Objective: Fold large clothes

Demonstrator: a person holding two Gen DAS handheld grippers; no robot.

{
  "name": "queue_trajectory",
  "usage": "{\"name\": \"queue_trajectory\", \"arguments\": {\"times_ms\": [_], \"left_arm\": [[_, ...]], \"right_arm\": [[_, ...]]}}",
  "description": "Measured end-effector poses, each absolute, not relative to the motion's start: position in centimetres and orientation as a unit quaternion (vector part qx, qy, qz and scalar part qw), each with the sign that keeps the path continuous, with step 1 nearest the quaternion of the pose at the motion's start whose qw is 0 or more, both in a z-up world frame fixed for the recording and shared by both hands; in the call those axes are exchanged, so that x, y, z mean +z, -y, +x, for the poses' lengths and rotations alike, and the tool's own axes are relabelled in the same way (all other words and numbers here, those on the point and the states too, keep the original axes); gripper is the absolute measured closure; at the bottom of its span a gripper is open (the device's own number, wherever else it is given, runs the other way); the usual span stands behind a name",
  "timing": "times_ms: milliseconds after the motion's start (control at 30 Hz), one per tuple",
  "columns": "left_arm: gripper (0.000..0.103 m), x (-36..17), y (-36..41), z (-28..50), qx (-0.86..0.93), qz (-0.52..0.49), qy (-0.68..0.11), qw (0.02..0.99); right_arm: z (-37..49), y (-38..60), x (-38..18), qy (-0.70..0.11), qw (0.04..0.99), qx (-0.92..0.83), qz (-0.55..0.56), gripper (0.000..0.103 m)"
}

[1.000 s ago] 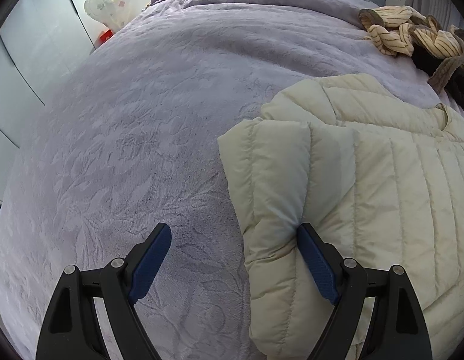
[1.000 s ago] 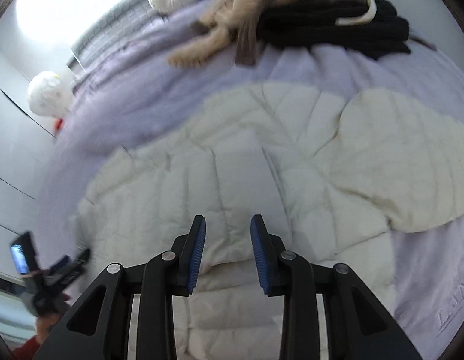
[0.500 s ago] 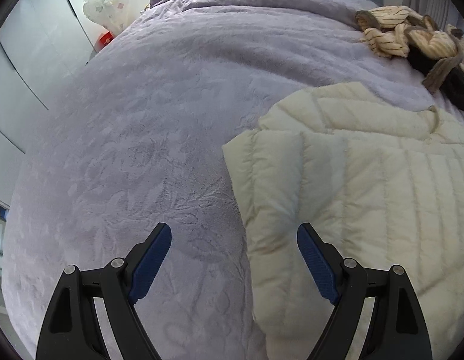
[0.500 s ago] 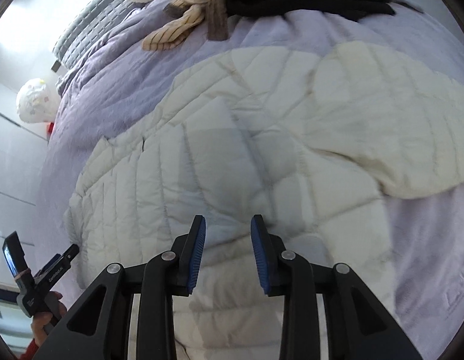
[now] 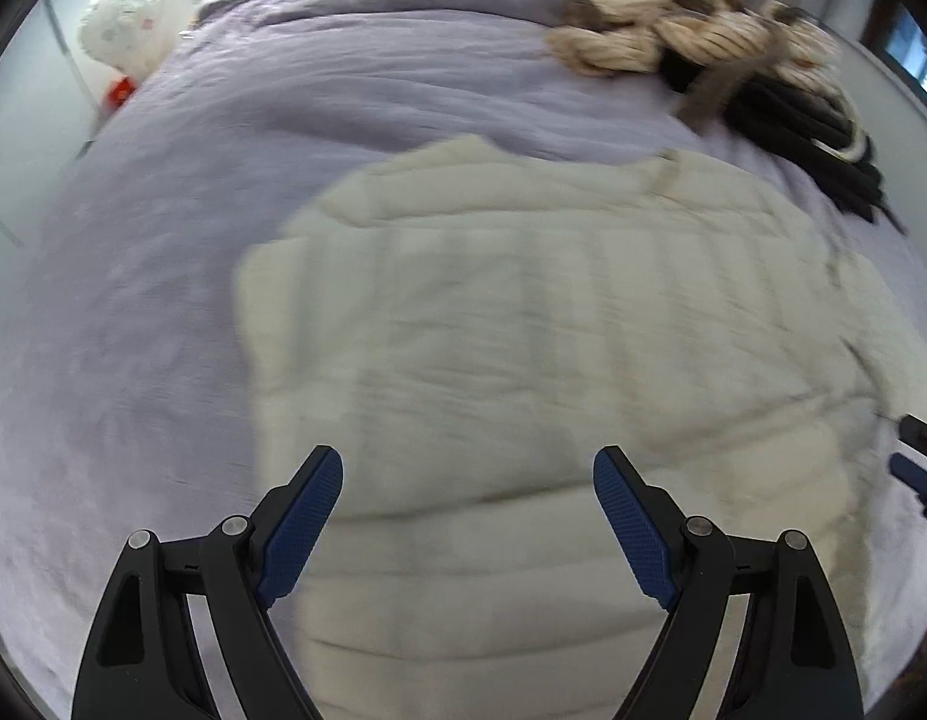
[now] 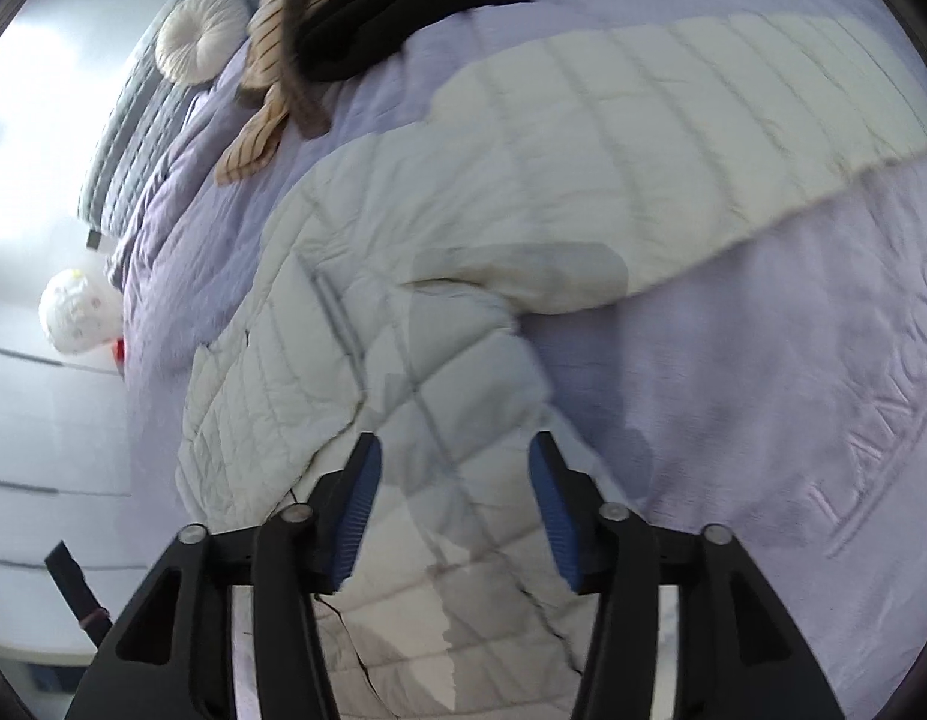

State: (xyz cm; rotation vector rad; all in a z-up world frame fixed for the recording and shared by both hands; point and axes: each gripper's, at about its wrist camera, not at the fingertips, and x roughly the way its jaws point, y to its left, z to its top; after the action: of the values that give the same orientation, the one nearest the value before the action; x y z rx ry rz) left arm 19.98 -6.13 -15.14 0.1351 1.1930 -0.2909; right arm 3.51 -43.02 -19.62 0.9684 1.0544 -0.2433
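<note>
A cream quilted down jacket (image 5: 523, 330) lies spread on a lilac bedspread (image 5: 163, 300), its left sleeve folded in over the body. My left gripper (image 5: 468, 516) is open and empty above the jacket's lower left part. In the right wrist view the jacket (image 6: 403, 300) has its other sleeve (image 6: 673, 138) stretched out to the right. My right gripper (image 6: 454, 504) is open above the jacket's side near the armpit, holding nothing. The right gripper's tip shows at the right edge of the left wrist view (image 5: 919, 462).
A heap of striped beige and black clothes (image 5: 733, 66) lies at the far right of the bed (image 6: 367, 18). A round cream cushion (image 6: 202, 42) and grey pillows are at the head. A white patterned bag (image 5: 124, 18) stands beside the bed at the left.
My left gripper has swung right from the jacket's left edge over its body. My right gripper has opened wider and moved toward the jacket's right side and outstretched sleeve.
</note>
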Motion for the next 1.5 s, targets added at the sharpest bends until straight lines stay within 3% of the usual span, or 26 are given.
{"name": "queue_trajectory", "arguments": {"times_ms": [133, 433, 467, 600, 800, 1200, 1300, 1333, 1367, 1433, 1500], "left_arm": [[0.016, -15.3, 10.0, 18.6, -0.168, 0.063, -0.571, 0.801], [0.016, -15.8, 16.3, 16.3, -0.211, 0.092, -0.571, 0.788], [0.016, -16.0, 16.7, 16.3, -0.212, 0.094, -0.573, 0.786], [0.016, -17.1, 18.5, 15.9, -0.229, 0.108, -0.584, 0.771], [0.016, -17.2, 20.1, 15.4, -0.220, 0.110, -0.585, 0.773], [0.016, -15.8, 22.0, 16.4, -0.206, 0.090, -0.577, 0.785], [0.016, -15.5, 21.9, 16.7, -0.207, 0.088, -0.573, 0.788], [0.016, -15.4, 21.9, 16.9, -0.206, 0.088, -0.572, 0.789], [0.016, -15.4, 21.8, 17.1, -0.205, 0.088, -0.572, 0.790], [0.016, -15.2, 21.6, 17.4, -0.201, 0.085, -0.571, 0.791], [0.016, -15.0, 21.0, 17.7, -0.195, 0.083, -0.568, 0.795]], "right_arm": [[1.3, 45.4, -20.1, -0.464, 0.738, -0.117, 0.476, 0.020], [-2.4, 50.5, -21.9, -0.417, 0.727, -0.148, 0.525, 0.016], [-2.8, 51.1, -21.9, -0.410, 0.733, -0.154, 0.520, 0.000], [-3.8, 53.7, -21.9, -0.368, 0.755, -0.186, 0.510, 0.000], [-3.2, 58.9, -23.8, -0.366, 0.721, -0.189, 0.557, 0.000], [-1.9, 65.9, -26.6, -0.187, 0.654, -0.165, 0.714, 0.000], [-1.2, 66.4, -26.1, -0.183, 0.650, -0.154, 0.721, 0.005], [-1.1, 66.4, -26.0, -0.184, 0.650, -0.154, 0.721, 0.024], [-1.1, 66.6, -25.9, -0.190, 0.647, -0.155, 0.722, 0.059], [-0.4, 66.8, -26.4, -0.204, 0.632, -0.154, 0.732, 0.084], [-0.9, 66.7, -26.7, -0.189, 0.627, -0.137, 0.743, 0.091]]}}
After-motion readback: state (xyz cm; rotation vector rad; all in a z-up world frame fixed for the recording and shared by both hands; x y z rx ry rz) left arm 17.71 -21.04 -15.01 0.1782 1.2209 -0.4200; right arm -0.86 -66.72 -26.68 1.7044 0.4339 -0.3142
